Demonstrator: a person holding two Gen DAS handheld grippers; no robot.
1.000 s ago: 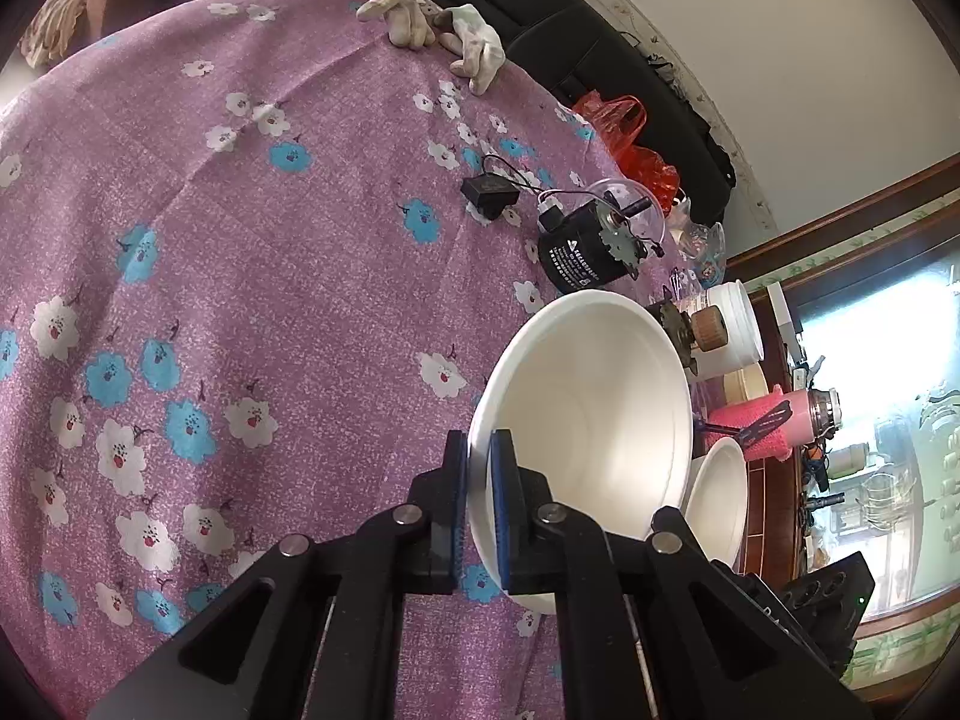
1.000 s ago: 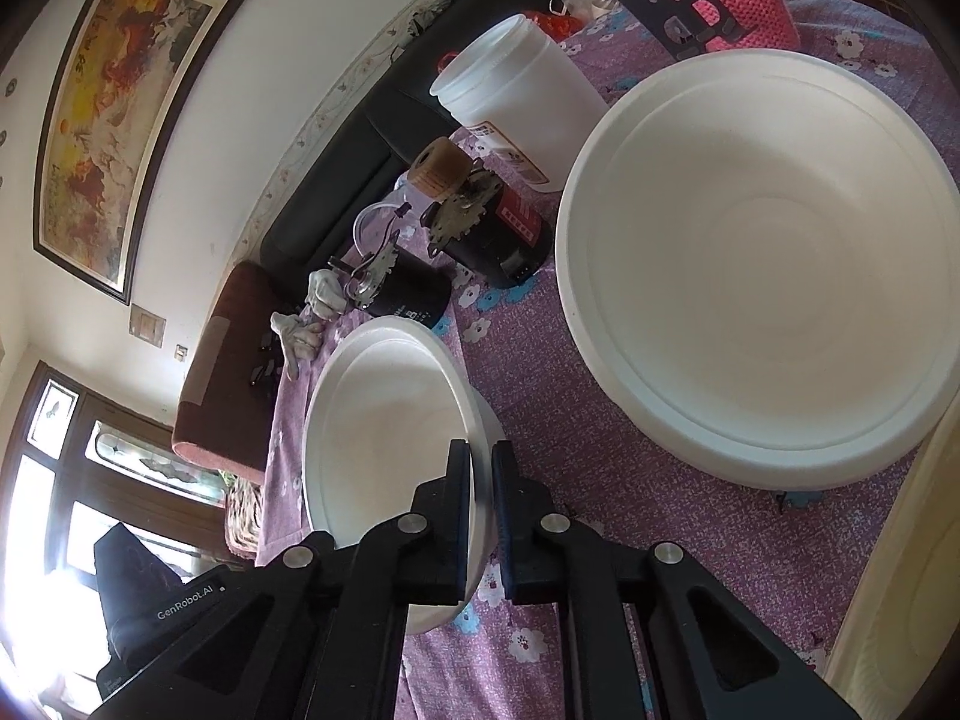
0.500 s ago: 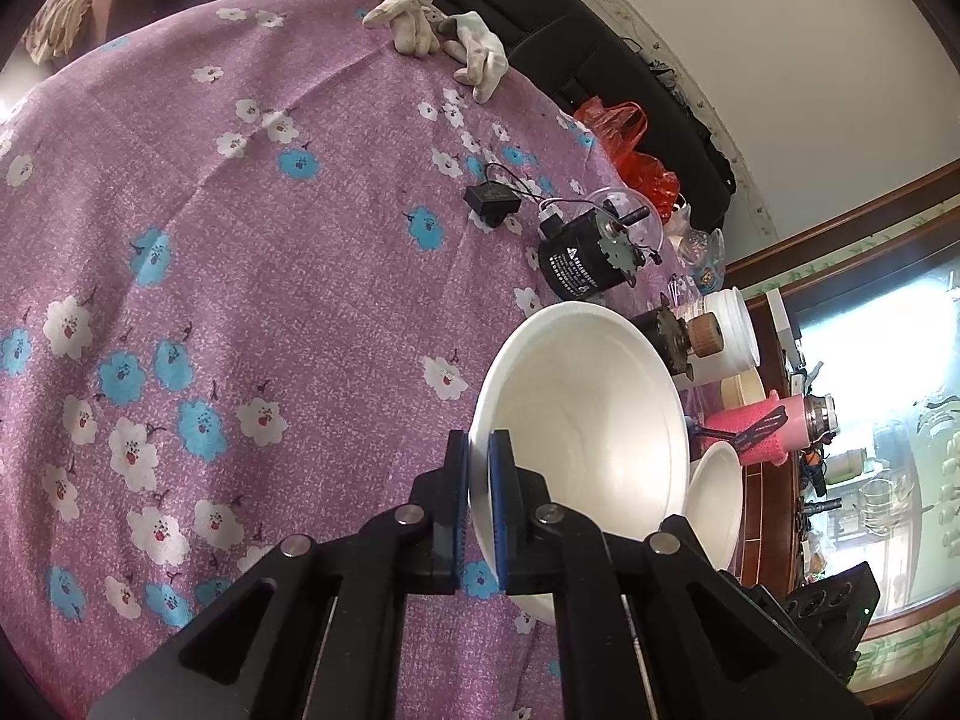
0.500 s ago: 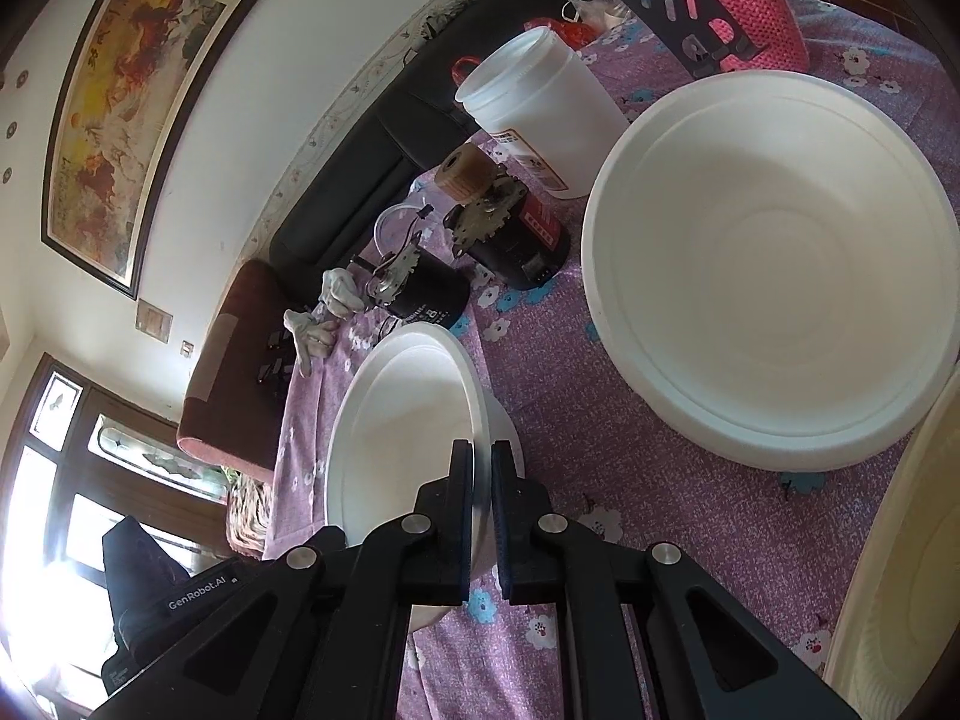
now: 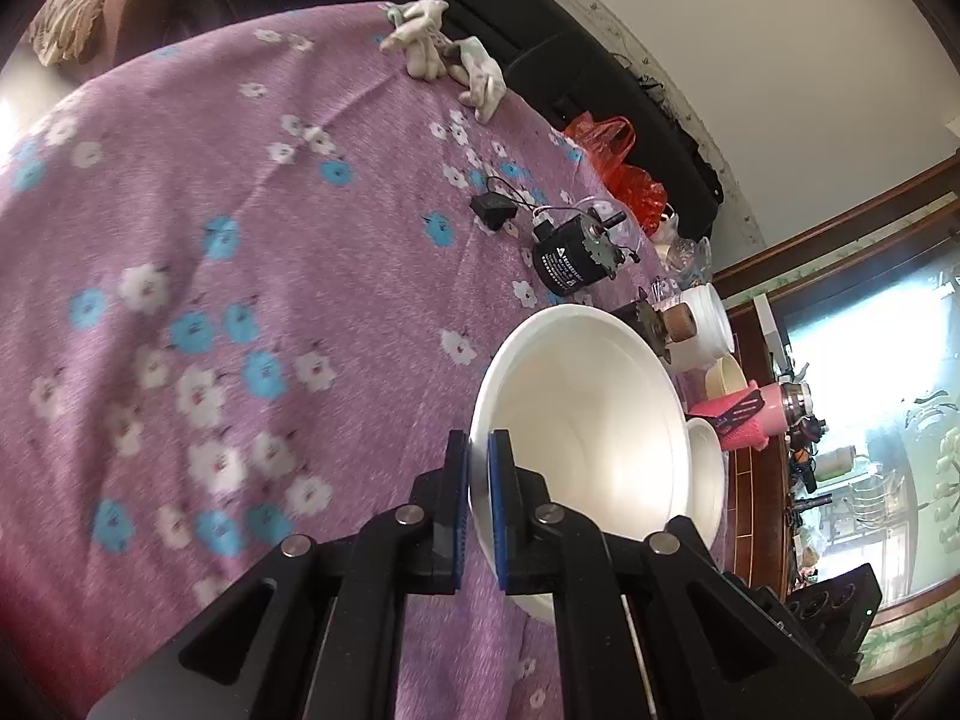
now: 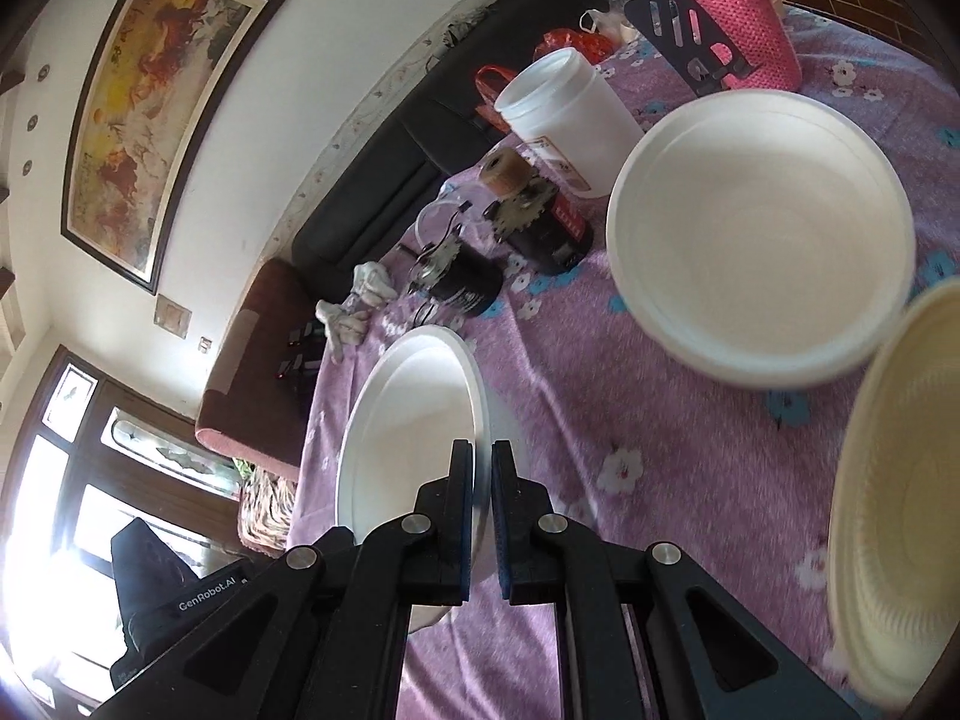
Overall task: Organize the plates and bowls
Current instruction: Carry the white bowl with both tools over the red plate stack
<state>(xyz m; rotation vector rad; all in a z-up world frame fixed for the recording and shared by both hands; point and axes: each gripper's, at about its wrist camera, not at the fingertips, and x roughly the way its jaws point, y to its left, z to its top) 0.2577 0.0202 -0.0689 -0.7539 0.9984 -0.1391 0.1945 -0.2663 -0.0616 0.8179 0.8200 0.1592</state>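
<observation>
Both claws are clamped on the same white bowl, one on each side of its rim. Left claw (image 5: 478,483) has its blue-padded fingers pinched narrow on the bowl's near edge, angled steeply down toward the counter (image 5: 252,252), which wears a purple cloth with white and blue flowers. From that side the white bowl (image 5: 591,444) shows tilted, its hollow open to the camera, and it seems lifted off the cloth, though I cannot be sure its far edge is clear. Right claw (image 6: 483,498) grips the opposite rim just as tightly, pointing down at a gentler slant; in its view the white bowl (image 6: 408,420) stands almost edge-on, and the other claw's black body peeks out at the lower left.

Beyond it on the cloth sits a large white bowl (image 6: 762,252), upright, well apart from the held one. A cream bowl (image 6: 900,498) fills the right edge of that view, blurred. Behind them stand a white plastic jar (image 6: 564,114), two black motors with toothed gears (image 6: 540,222), and a pink knitted bottle cover (image 6: 750,36) with a black slotted spatula (image 6: 684,36) leaning against it. Pale gloves (image 5: 444,54) lie at the counter's far edge, near a dark sofa (image 6: 384,180). A framed painting (image 6: 162,102) hangs on the wall.
</observation>
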